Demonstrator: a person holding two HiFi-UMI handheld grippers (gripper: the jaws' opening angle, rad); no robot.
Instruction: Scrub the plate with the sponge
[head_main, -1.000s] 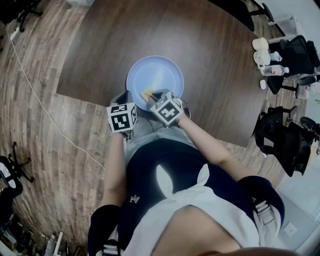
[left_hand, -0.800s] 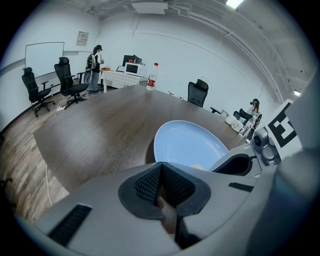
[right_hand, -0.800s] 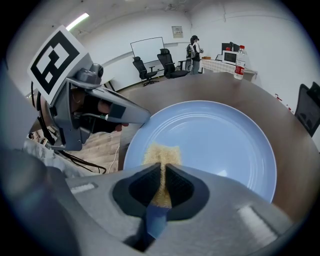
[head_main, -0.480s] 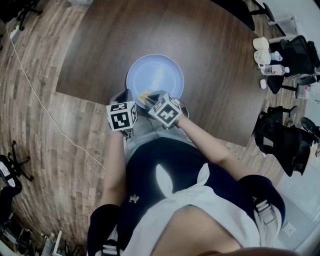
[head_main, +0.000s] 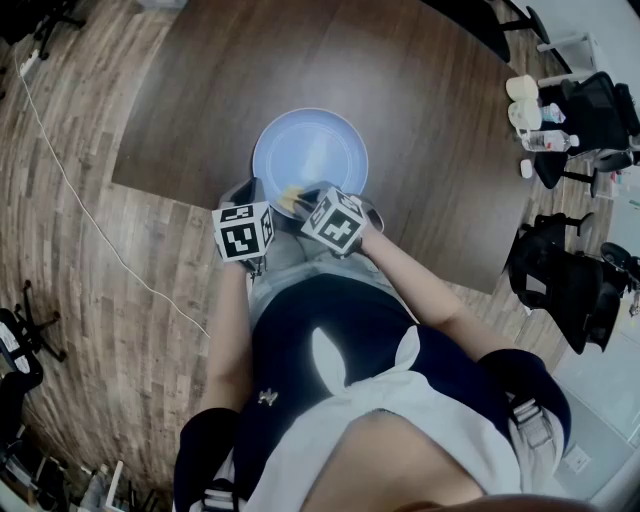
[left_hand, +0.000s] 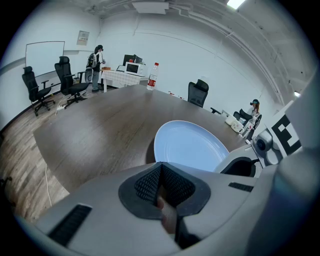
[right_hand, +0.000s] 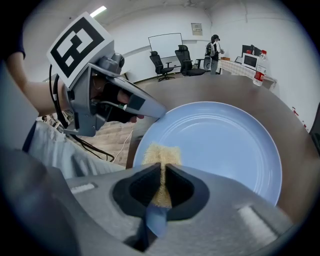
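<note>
Pale blue plate (head_main: 312, 150) lying flat on the dark wood worktop (head_main: 430, 110), close to its near edge. Right gripper (right_hand: 162, 169): jaws clamped on a yellow sponge (right_hand: 161, 155), whose free end lies over the plate's rim at about 6 o'clock. Left gripper (left_hand: 160, 171): jaws pressed together with nothing between them, held by the plate's edge near 7 o'clock, just beside the right gripper.

The left claw (left_hand: 161, 166) has its jaws together. The right claw (right_hand: 163, 170) pinches the sponge (right_hand: 161, 154). Both forearms (head_main: 228, 330) reach forward, side by side.
</note>
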